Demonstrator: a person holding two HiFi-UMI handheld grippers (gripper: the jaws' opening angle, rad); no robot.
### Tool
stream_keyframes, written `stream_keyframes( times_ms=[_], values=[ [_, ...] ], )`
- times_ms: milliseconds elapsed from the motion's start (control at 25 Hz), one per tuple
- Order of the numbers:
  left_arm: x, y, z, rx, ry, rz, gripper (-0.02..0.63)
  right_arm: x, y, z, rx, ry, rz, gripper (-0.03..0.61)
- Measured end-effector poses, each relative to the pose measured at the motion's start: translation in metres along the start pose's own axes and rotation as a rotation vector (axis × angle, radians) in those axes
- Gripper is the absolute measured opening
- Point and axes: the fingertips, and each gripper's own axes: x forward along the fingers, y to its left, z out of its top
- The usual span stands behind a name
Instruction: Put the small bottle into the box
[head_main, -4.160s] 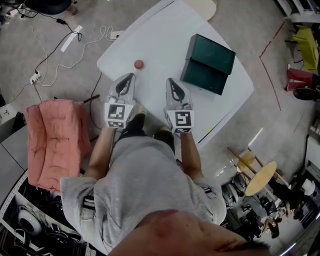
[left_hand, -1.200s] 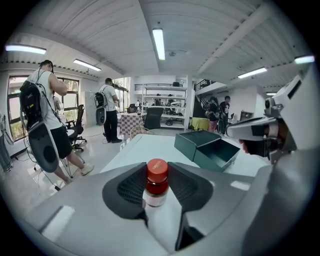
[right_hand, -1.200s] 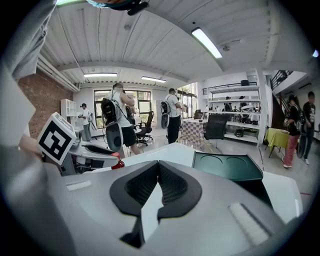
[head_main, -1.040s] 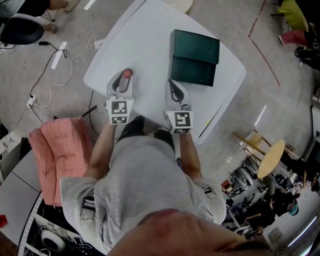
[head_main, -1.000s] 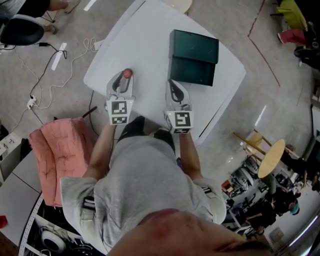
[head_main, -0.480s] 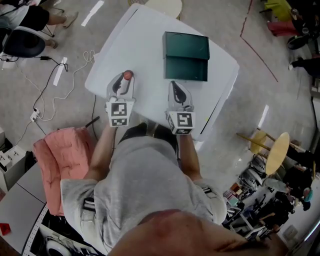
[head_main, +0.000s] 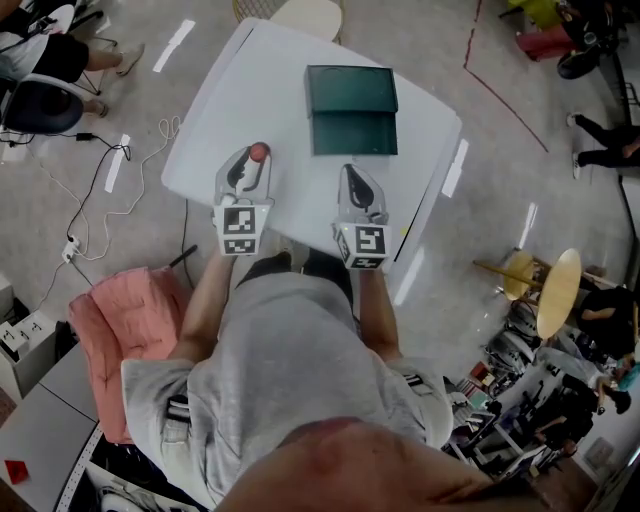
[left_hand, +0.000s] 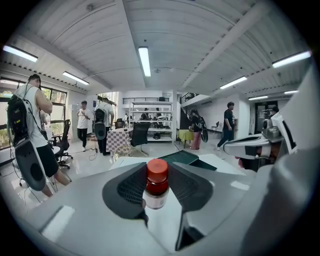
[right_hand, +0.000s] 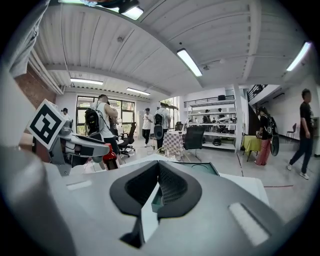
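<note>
The small bottle (head_main: 259, 152) has a red cap, dark glass and a white label. My left gripper (head_main: 252, 160) is shut on it, and the bottle (left_hand: 156, 184) stands upright between the pads above the white table (head_main: 290, 190). The dark green box (head_main: 350, 108) lies at the table's far side, ahead and to the right of the bottle. My right gripper (head_main: 357, 180) hovers just in front of the box, shut with nothing in it. In the right gripper view the box edge (right_hand: 156, 200) shows through the narrow slit below the gripper tips (right_hand: 158, 167).
A pink cushioned seat (head_main: 125, 335) stands on the floor to the left, with cables (head_main: 110, 190) beyond it. A round wooden stool (head_main: 556, 290) is at the right. The table's near edge runs just under my hands. People stand in the room behind.
Both grippers have risen a little and come nearer the box, with the bottle still in the left one. The table and box have shifted left in the head view.
</note>
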Motion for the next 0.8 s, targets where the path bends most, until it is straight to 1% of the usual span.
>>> stream_keyframes(
  times_ms=[800],
  values=[
    [0.063, -0.098, 0.03, 0.066, -0.002, -0.134, 0.137, -0.035, -0.105, -0.008, 0.05, -0.015, -0.133, 0.003]
  ],
)
